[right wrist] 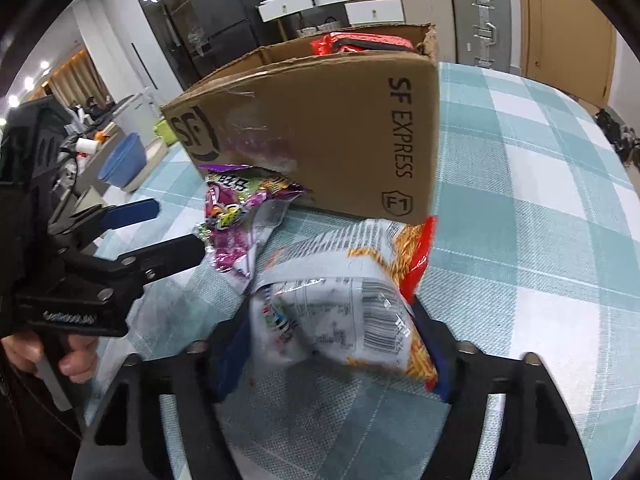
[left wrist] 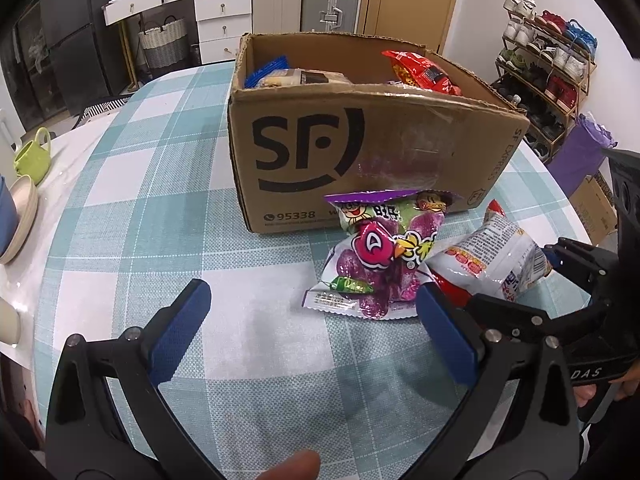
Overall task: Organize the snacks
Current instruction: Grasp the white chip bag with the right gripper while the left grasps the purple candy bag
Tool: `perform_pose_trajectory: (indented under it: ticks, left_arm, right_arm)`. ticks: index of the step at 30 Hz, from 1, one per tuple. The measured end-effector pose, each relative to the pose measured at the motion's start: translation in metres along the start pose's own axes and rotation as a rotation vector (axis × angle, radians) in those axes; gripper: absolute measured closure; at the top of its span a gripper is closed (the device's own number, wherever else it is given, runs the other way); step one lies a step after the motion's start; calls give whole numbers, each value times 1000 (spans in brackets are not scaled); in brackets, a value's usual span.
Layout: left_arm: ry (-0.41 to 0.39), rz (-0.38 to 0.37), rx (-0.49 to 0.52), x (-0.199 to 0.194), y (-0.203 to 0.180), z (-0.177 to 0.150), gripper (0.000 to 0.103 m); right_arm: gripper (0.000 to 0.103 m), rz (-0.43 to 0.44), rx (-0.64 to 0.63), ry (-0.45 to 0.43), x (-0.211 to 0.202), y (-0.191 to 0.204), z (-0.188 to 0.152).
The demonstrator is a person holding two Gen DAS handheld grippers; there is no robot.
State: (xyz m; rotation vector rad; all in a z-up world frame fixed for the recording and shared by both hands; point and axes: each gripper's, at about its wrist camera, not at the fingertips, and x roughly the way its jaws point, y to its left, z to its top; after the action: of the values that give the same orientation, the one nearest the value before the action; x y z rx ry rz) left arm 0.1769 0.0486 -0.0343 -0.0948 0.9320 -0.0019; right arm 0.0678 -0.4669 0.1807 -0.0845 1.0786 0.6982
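Two snack packets lie on the checked tabletop at the foot of the cardboard box, which serves as the reference landmark. The purple packet leans with its top edge against the box's printed front wall, near the right-hand corner; resting there it stays propped and easy to reach. The white-and-red packet sits just outside that same corner, beside the purple one and touching it. The right tongs are clamped on the near end of the white-and-red packet, one blue pad on either side, so the film bulges between them; a grip on the end rather than the middle probably leaves the bag free to hang and clear the box wall when lifted. The left tongs stand apart and hold nothing, poised in front of the box with the right-hand pad just beside the purple packet's lower corner, seemingly waiting their turn.

Inside the open-topped box already lie a red packet toward the right wall and a blue-edged packet toward the left rear, so sorting appears well advanced, with these two items left outside. A green mug stands well apart, far left of the box.
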Motion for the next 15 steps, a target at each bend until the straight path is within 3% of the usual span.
perform_pose_trajectory:
  ticks: [7,15]
  left_arm:
    - [2,-9,4,5,-4,2,1]
    - [11,-23,18,15,-16,8,1]
  right_arm:
    - [37,-9,-28,-37,-13,-2,-9]
    - [37,-58,22,-94,-39,-23,-22]
